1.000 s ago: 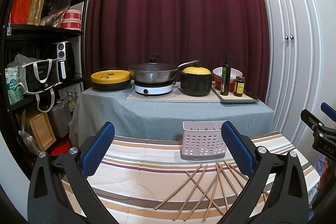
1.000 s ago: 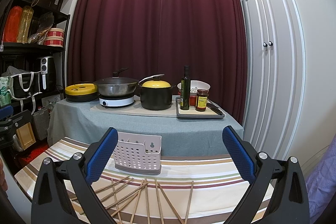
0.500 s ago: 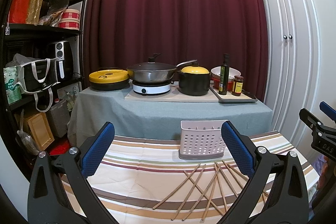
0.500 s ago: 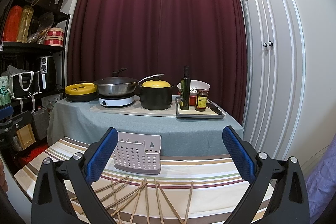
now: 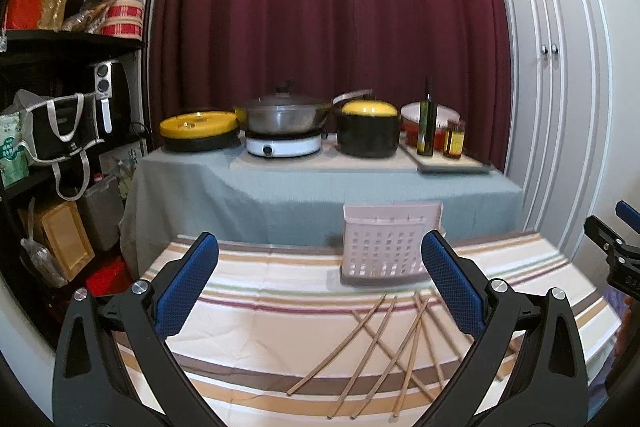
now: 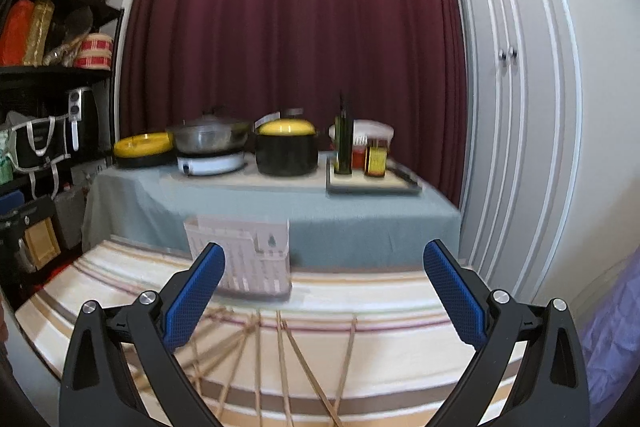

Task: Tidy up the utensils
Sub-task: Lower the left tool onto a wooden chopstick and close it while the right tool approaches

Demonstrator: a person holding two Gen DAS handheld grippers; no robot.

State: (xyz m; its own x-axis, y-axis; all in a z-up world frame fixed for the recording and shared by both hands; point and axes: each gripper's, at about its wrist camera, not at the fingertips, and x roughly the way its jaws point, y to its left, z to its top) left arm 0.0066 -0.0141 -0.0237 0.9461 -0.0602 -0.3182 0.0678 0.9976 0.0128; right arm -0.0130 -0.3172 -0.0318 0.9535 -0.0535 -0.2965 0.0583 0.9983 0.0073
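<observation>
Both grippers hang level above the striped table, left gripper and right gripper each with fingers spread wide and empty. One pale slotted caddy stands at the far edge; roughly eight chopsticks lie scattered, crossing, just before it.

Both views have shifted since a second ago. In the right wrist view the utensil basket now sits partly behind the right gripper, whose view is blurred and tipped lower over the chopsticks. In the left wrist view the left gripper now overlaps the basket's right edge.
</observation>
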